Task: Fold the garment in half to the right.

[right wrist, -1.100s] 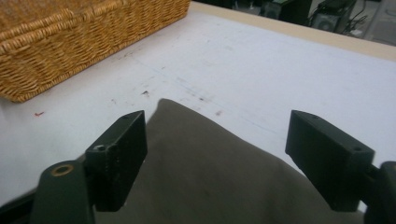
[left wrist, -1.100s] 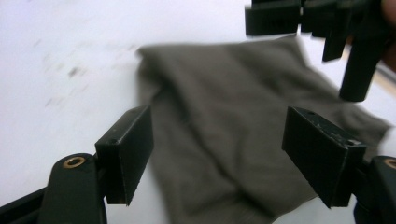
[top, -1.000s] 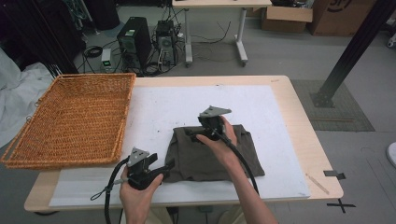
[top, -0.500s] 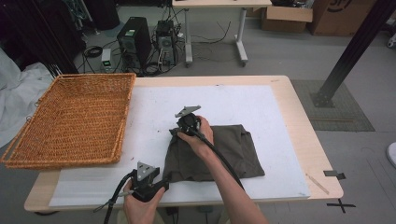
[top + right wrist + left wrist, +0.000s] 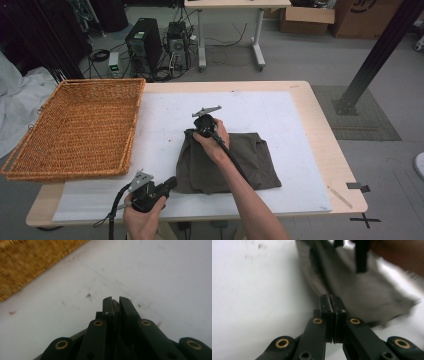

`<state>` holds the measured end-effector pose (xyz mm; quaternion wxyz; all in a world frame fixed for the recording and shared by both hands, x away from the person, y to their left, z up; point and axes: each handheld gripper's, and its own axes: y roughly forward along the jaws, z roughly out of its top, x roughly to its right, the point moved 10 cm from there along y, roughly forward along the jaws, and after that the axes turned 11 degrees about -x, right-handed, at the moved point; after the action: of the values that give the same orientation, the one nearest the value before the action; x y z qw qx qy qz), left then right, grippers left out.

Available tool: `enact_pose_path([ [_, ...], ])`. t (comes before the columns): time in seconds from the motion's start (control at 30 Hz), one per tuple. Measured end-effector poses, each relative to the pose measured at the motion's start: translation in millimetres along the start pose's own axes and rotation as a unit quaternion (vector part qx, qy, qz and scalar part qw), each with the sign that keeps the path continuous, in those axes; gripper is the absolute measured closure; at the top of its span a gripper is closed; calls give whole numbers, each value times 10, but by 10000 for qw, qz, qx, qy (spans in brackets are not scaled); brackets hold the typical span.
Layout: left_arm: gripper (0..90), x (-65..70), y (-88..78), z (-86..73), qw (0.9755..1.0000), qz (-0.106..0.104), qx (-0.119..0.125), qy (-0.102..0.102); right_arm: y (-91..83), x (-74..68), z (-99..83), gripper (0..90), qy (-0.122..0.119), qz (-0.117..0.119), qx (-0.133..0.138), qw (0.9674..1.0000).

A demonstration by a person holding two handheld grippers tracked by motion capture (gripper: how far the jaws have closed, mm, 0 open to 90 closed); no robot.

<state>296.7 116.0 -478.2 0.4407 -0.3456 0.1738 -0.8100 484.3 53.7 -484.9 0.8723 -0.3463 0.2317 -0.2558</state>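
Observation:
A folded dark olive garment (image 5: 235, 160) lies on the white sheet (image 5: 280, 115) covering the table. My right gripper (image 5: 191, 132) is at its far left corner; its jaws have just been closing and are shut on a sliver of cloth, seen between the tips in the right gripper view (image 5: 115, 301). My left gripper (image 5: 171, 183) is at the garment's near left corner. Its jaws have also just been closing and are pressed together on the cloth's edge (image 5: 333, 298), with the garment (image 5: 367, 295) spreading out beyond them.
A wide wicker basket (image 5: 75, 125) stands on the table's left part, its rim also visible in the right gripper view (image 5: 27, 262). The table's bare wooden edge (image 5: 330, 150) runs along the right. Computers and cables sit on the floor behind.
My right gripper has travelled left across the garment to its far left corner. The left gripper stayed near the front left corner. Both pairs of jaws have closed.

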Motion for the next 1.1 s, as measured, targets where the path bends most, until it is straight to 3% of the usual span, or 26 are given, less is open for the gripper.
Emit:
enact_pose_path([
  [0.13, 894, 247, -118, 224, 9986, -439, 194, 206, -216, -54, 194, 837, 160, 438, 525, 9975],
  [0.23, 894, 649, -55, 429, 9944, -769, 150, 710, -490, 20, 262, 833, 285, 679, 765, 9944],
  [0.3, 893, 829, 47, 501, 9920, -874, 99, 910, -706, 142, 248, 828, 240, 622, 841, 9942],
  [0.4, 893, 1177, 353, 581, 9871, -1097, -83, 1162, -1019, 422, 128, 819, 264, 422, 865, 9950],
  [0.43, 893, 1327, 551, 580, 9849, -1164, -234, 1260, -1091, 505, 81, 817, 314, 370, 863, 9951],
  [0.47, 893, 1396, 655, 571, 9839, -1192, -313, 1295, -1217, 683, -25, 813, 435, 266, 863, 9950],
  [0.63, 893, 1761, 1264, 407, 9768, -1347, -851, 1432, -1419, 1165, -440, 808, 864, -12, 708, 9937],
  [0.8, 893, 1932, 1604, 260, 9726, -1286, -1135, 1568, -1476, 1490, -835, 809, 1213, -236, 635, 9903],
  [0.97, 890, 1969, 1855, 131, 9693, -1118, -1458, 1633, -1508, 1644, -993, 784, 1431, -319, 722, 9866],
  [1.03, 886, 1974, 1922, 69, 9666, -1048, -1579, 1727, -1503, 1692, -1056, 718, 1455, -416, 628, 9865],
  [1.1, 857, 1990, 1966, 16, 9638, -1029, -1656, 1817, -1537, 1761, -1100, 612, 1532, -587, 655, 9843],
])
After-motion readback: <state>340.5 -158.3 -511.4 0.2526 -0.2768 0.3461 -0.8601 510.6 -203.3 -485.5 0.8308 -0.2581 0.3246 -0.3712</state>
